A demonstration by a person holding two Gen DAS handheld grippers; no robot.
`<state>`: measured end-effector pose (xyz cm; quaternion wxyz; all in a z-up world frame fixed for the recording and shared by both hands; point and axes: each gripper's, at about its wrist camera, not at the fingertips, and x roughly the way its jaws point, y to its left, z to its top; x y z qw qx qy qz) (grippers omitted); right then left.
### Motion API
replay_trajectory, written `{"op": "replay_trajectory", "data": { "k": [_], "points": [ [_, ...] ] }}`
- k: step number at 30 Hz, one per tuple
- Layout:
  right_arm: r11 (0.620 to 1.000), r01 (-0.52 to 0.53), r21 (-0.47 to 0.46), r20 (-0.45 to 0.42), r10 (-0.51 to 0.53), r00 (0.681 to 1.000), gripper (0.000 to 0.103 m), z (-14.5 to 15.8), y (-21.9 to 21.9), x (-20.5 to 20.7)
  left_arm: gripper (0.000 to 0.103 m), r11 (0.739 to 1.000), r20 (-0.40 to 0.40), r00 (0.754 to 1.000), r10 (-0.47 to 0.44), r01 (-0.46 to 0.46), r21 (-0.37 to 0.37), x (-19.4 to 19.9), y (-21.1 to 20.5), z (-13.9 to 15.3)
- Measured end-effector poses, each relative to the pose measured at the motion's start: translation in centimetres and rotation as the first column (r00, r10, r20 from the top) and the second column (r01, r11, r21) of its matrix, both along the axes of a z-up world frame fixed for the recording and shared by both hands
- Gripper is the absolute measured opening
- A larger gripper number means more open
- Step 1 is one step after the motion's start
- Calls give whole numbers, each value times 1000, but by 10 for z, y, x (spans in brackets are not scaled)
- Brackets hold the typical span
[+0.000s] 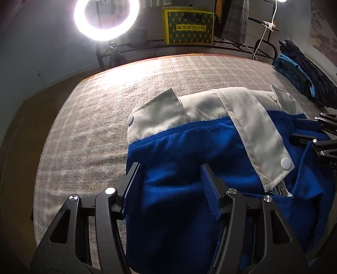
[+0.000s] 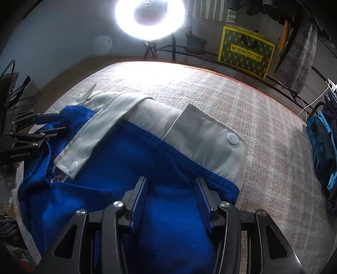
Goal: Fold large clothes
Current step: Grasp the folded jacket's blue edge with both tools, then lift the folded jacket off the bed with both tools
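Note:
A blue jacket (image 1: 179,158) (image 2: 126,158) with a white collar (image 1: 210,105) and white snap buttons lies folded on the plaid bed cover (image 1: 94,116) (image 2: 263,105). My left gripper (image 1: 170,167) stands over the jacket's left edge with its jaws apart. Smooth blue cloth lies between them and no pinch shows. My right gripper (image 2: 171,181) stands the same way over the jacket's right part, near the white band. Each gripper also shows at the edge of the other's view, the right gripper (image 1: 299,129) and the left gripper (image 2: 54,122), both over the jacket's zipper side.
A bright ring light (image 1: 106,20) (image 2: 150,19) stands past the bed's far edge. Beside it, a metal rack holds a yellow-green box (image 1: 188,26) (image 2: 245,55). A pile of dark and blue clothes (image 1: 301,71) (image 2: 322,143) sits at the bed's right side.

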<state>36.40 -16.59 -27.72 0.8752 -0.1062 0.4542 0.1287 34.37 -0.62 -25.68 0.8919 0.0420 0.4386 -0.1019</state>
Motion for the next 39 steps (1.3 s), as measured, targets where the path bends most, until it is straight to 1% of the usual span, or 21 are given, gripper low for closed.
{"op": "replay_trajectory", "data": {
  "k": [3, 5, 7, 9, 10, 12, 14, 15, 16, 18, 20, 24, 26, 29, 30, 33, 34, 35, 36, 37, 39],
  "points": [
    [1000, -7, 5, 3, 7, 1000, 49, 4, -1, -1, 60, 998, -24, 1000, 9, -11, -70, 2, 10, 4],
    [999, -12, 48, 22, 11, 1000, 56, 14, -8, -9, 60, 990, -52, 998, 18, -25, -142, 1, 25, 10],
    [995, -6, 102, 67, -1, 998, 79, 28, -19, -22, 63, 982, -73, 997, 27, -40, -186, -2, 39, 18],
    [986, 13, 167, 110, -32, 993, 95, 41, -37, -36, 68, 963, -120, 992, 21, -53, -265, -5, 58, 22],
    [981, 25, 193, 110, -47, 993, 98, 43, -45, -40, 68, 947, -147, 989, 23, -69, -313, -7, 68, 23],
    [963, 58, 262, 85, -83, 993, 98, 45, -63, -47, 69, 913, -199, 980, 25, -104, -395, -10, 83, 23],
    [935, 94, 342, 32, -111, 993, 99, 40, -79, -53, 71, 848, -265, 964, 18, -155, -506, -16, 103, 18],
    [918, 114, 380, 1, -124, 992, 101, 36, -88, -55, 71, 823, -282, 959, 11, -169, -543, -17, 108, 16],
    [896, 136, 422, -33, -135, 990, 103, 31, -96, -56, 71, 783, -306, 952, 1, -192, -592, -18, 116, 11],
    [861, 165, 481, -96, -136, 986, 103, 19, -106, -57, 71, 729, -339, 941, -11, -225, -647, -17, 123, 3],
    [840, 203, 504, -164, -137, 977, 103, 3, -113, -52, 71, 708, -354, 934, -35, -227, -669, -12, 123, -2],
    [791, 242, 562, -232, -130, 964, 103, -16, -123, -47, 71, 666, -406, 912, -65, -263, -698, -2, 123, -19],
    [764, 253, 593, -251, -123, 960, 103, -23, -128, -44, 71, 659, -416, 906, -79, -266, -704, 2, 122, -25],
    [743, 247, 622, -247, -113, 962, 103, -25, -134, -40, 71, 671, -435, 898, -67, -283, -686, 6, 121, -36],
    [736, 247, 630, -248, -110, 963, 103, -25, -136, -38, 71, 664, -442, 894, -68, -290, -689, 6, 122, -39],
    [710, 241, 661, -247, -97, 964, 102, -27, -143, -35, 71, 624, -455, 886, -88, -307, -718, 11, 124, -50],
    [704, 235, 670, -243, -91, 966, 92, -28, -144, -35, 71, 618, -453, 887, -92, -306, -725, 13, 123, -52],
    [683, 226, 694, -254, -62, 965, 83, -31, -145, -33, 71, 613, -449, 888, -98, -301, -730, 14, 123, -54],
    [660, 233, 714, -282, -33, 959, 68, -36, -145, -32, 71, 609, -445, 890, -102, -297, -735, 16, 123, -54],
    [642, 246, 726, -310, -13, 951, 63, -42, -145, -29, 71, 605, -442, 890, -110, -293, -740, 16, 123, -54],
    [648, 220, 729, -294, 5, 956, 63, -42, -143, -28, 71, 599, -441, 889, -121, -289, -747, 20, 122, -55]
  ]
}}
